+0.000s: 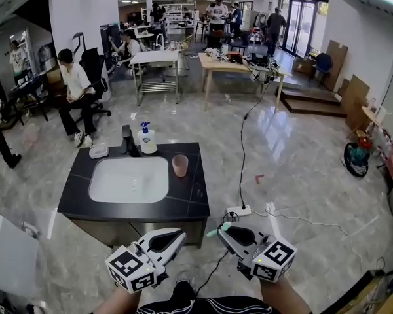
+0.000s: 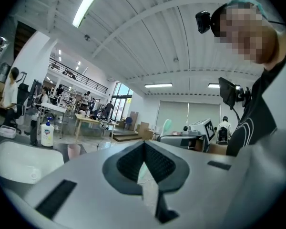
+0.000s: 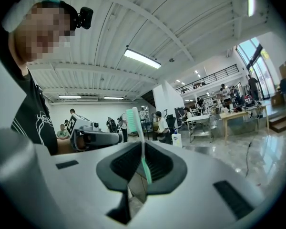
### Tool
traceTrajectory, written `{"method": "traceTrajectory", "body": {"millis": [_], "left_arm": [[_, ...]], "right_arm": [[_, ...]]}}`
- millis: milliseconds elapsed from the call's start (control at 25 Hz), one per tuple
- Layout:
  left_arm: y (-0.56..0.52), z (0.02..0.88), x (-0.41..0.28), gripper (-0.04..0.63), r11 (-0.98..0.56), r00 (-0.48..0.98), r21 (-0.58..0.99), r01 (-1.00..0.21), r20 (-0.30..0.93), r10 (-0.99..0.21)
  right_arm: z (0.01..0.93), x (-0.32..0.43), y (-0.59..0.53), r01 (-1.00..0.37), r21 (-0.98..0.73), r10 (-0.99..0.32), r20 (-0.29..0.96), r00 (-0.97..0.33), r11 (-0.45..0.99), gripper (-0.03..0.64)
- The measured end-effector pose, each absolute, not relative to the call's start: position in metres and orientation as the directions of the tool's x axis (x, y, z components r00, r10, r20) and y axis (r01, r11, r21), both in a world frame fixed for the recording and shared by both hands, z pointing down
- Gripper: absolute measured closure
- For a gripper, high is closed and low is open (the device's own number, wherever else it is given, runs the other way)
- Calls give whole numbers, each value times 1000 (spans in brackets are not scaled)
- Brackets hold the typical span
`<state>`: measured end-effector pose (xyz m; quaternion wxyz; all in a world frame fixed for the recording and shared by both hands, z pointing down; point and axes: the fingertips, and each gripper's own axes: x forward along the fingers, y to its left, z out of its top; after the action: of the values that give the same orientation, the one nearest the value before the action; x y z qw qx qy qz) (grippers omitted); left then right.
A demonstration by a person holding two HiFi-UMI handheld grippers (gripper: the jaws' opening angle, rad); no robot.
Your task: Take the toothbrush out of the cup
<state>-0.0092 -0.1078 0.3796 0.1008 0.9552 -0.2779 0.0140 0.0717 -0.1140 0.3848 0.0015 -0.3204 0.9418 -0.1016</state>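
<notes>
My right gripper is shut on a green and white toothbrush, low in the head view and in front of the counter. In the right gripper view the toothbrush stands upright out of the pinched jaws, bristle head on top. The pink cup stands on the black counter right of the basin, apart from both grippers, with nothing showing in it. My left gripper hangs beside the right one, shut and empty. In the left gripper view the cup sits at lower left.
A black counter holds a white basin, a faucet, a soap bottle and a soap dish. A power strip and its cables lie on the marble floor to the right. People and tables are far behind.
</notes>
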Motion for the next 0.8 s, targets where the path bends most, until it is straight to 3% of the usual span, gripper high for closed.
{"method": "traceTrajectory", "body": {"millis": [800], "left_arm": [[-31,380,17,592,-838,852,154,-524,71,-519]], "right_arm": [[384,81,-28,-594,-189,-597,47,-801,782,588]]}}
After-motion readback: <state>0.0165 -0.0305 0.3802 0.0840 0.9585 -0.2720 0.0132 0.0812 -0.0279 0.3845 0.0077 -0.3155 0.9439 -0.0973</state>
